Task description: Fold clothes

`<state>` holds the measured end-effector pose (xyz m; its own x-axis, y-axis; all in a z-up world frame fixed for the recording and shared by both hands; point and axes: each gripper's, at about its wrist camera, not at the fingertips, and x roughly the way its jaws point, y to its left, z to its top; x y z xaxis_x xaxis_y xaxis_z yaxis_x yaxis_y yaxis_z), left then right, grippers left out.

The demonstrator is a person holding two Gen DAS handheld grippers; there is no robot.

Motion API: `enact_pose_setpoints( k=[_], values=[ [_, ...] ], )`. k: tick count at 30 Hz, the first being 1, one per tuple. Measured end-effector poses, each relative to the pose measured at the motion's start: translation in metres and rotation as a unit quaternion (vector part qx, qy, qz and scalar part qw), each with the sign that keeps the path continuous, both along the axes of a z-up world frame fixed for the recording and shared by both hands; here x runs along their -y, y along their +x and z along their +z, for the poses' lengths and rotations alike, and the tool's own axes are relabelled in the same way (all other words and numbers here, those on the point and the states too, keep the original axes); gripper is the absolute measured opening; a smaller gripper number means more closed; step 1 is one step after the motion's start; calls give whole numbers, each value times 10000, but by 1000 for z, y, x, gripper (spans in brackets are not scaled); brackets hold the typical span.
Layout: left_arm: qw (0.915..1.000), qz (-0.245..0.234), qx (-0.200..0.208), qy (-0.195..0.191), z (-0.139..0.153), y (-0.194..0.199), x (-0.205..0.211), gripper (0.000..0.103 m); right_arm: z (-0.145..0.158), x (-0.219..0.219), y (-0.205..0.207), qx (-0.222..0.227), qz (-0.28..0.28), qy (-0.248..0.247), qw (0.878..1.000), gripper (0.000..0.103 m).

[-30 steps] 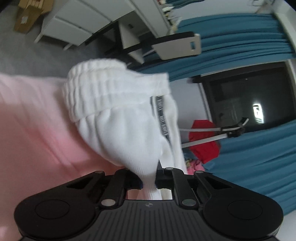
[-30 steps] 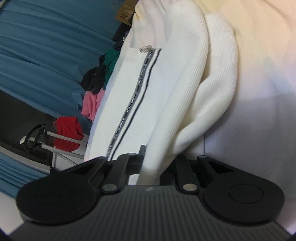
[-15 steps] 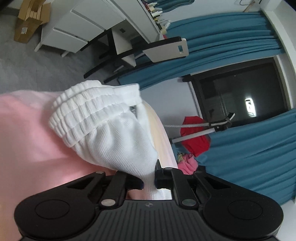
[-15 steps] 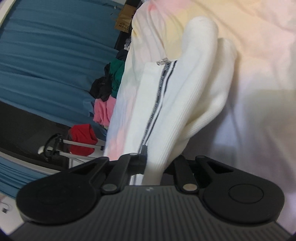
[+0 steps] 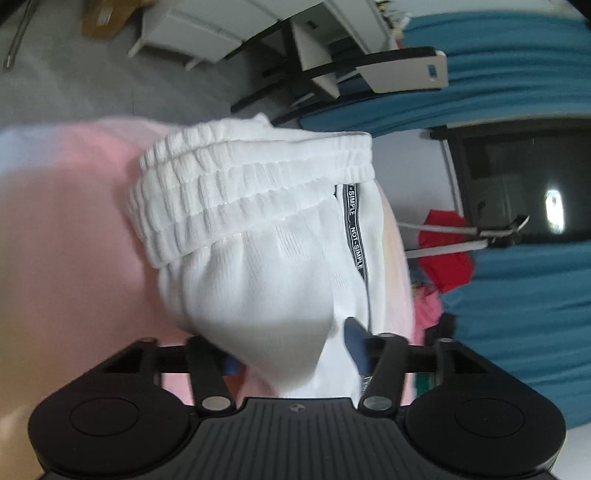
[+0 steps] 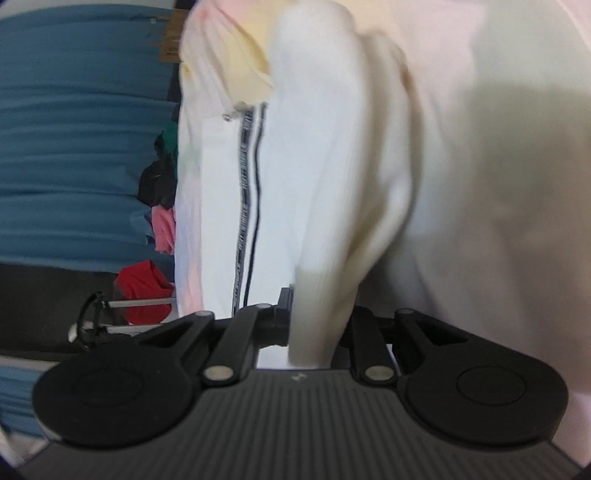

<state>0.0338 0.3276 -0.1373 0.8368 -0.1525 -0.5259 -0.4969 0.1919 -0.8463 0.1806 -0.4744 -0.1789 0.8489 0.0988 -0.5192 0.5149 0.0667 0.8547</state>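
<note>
Left wrist cam first: the left gripper (image 5: pixel 291 350) had its jaws spread pretty wide, with a bunched fold of the white pants (image 5: pixel 266 258) sitting loosely between them, not pinched. The blue pad on the right-hand finger stood clear of the cloth. The elastic waistband (image 5: pixel 251 188) was all scrunched up at the top of the bundle, and a black side stripe (image 5: pixel 354 229) with white lettering ran down the right edge. The pants were lying on a pink bedsheet (image 5: pixel 74 229). Behind that there was a white dresser (image 5: pixel 207 26), a chair (image 5: pixel 388 70), teal curtains (image 5: pixel 517 295) and some red fabric (image 5: pixel 447 254) by a metal stand.

Right wrist cam: the right gripper (image 6: pixel 317 332) was clamped on a fold of the same pants (image 6: pixel 332 184), the white cloth squeezed into a narrow neck between the jaws. The side stripe (image 6: pixel 251 192) ran up the left of the fabric, the rest lay on the pale sheet (image 6: pixel 498 184). Off to the left there were teal curtains (image 6: pixel 81 147) and a pile of clothes (image 6: pixel 159 206) in black, pink and red. The view was a bit blurry.
</note>
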Motion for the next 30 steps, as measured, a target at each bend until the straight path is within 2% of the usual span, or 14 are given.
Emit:
enact_pose_setpoints(
  k=[5, 8, 9, 10, 13, 15, 17, 19, 21, 22, 23, 27, 29, 30],
  values=[
    [9997, 189, 77, -122, -16, 12, -5, 62, -10, 5, -3, 193, -421, 196, 9987, 17],
    [9995, 284, 105, 124, -15, 21, -2, 42, -15, 7, 0, 272, -519, 190, 9981, 17],
    [9991, 303, 126, 264, -11, 23, 0, 28, -15, 8, 1, 280, -513, 145, 9982, 17],
    [9986, 323, 147, 404, -8, 25, 2, 21, -15, 9, 0, 283, -504, 137, 9982, 17],
    [9951, 316, 483, 799, 13, 21, 9, 11, -14, 12, -2, 290, -477, 114, 9984, 17],
    [9917, 266, 921, 851, 28, 12, 9, 11, -14, 14, -4, 295, -459, 98, 9985, 17],
    [9897, 159, 974, 1037, 38, 9, 7, 11, -14, 16, -10, 296, -424, 86, 9986, 18],
    [9898, 31, 601, 1288, 39, 10, 9, 11, -13, 18, -18, 295, -375, 64, 9988, 18],
    [9865, -234, -130, 1615, 30, 18, 9, 11, -10, 19, -18, 374, -297, -65, 9988, 24],
    [9845, -373, -417, 1662, 23, 22, 7, 11, -8, 19, -17, 441, -256, -129, 9986, 39],
    [9824, -499, -588, 1702, 18, 25, 5, 12, -5, 18, -16, 514, -232, -199, 9982, 46],
    [9740, -800, -632, 2024, 23, 29, 9, 16, 0, 16, -13, 434, -269, -503, 9974, 47],
    [9655, -828, -681, 2372, 33, 24, 23, 26, 1, 18, -15, 314, -393, -655, 9966, 47],
    [9608, -842, -706, 2545, 38, 21, 31, 37, 1, 19, -17, 270, -482, -741, 9957, 47]
  ],
)
